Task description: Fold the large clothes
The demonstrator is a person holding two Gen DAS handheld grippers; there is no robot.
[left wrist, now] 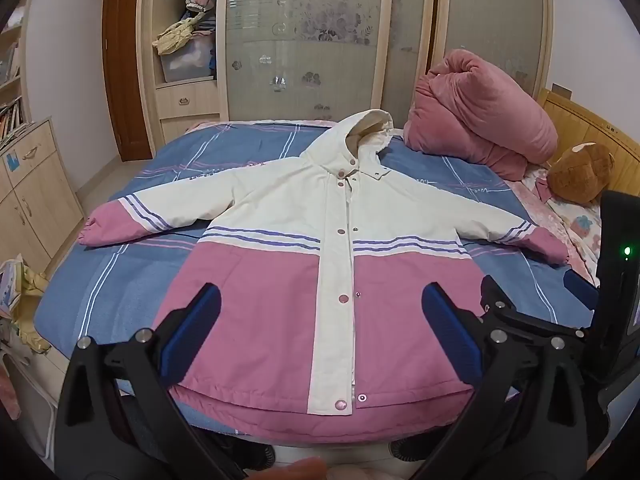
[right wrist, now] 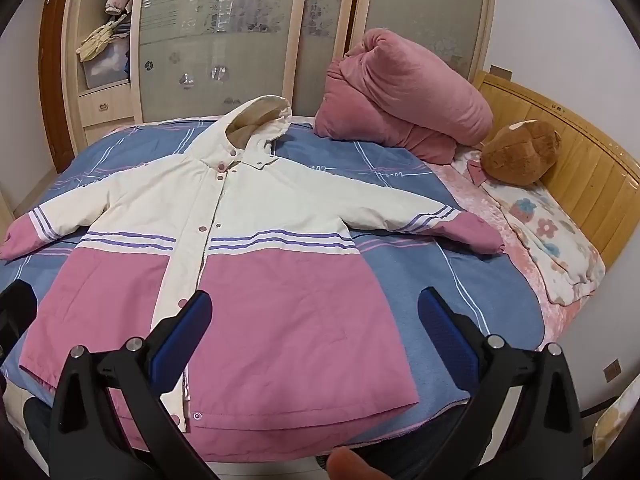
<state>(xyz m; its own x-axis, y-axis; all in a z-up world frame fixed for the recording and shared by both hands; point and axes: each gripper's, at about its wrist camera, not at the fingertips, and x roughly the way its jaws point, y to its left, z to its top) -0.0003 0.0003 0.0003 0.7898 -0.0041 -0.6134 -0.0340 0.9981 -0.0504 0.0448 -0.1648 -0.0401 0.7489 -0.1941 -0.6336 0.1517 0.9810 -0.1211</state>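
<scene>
The hooded jacket (left wrist: 320, 248) lies front-up and spread flat on the bed (left wrist: 120, 288), buttoned down its cream placket, both sleeves stretched out to the sides, the hood pointing toward twelve o'clock and the pink hem hanging just over the near edge of the bed at six. Its upper half is cream, its lower half pink, with purple stripes across the chest and sleeves.

The left gripper (left wrist: 320, 328) hovers level over the hem, pointing straight along the placket, its blue-padded fingers spread wide with nothing between them. The right gripper (right wrist: 314, 328) is held just beside it at three o'clock, above the jacket's right lower panel, likewise wide open and holding nothing.

Farther out, at about one o'clock, a bundled pink quilt (left wrist: 476, 120) sits on the bed, and a brown plush toy (left wrist: 580, 172) rests at two o'clock against the wooden headboard (right wrist: 568, 148). A wardrobe (left wrist: 304, 32) with frosted doors stands at twelve.
</scene>
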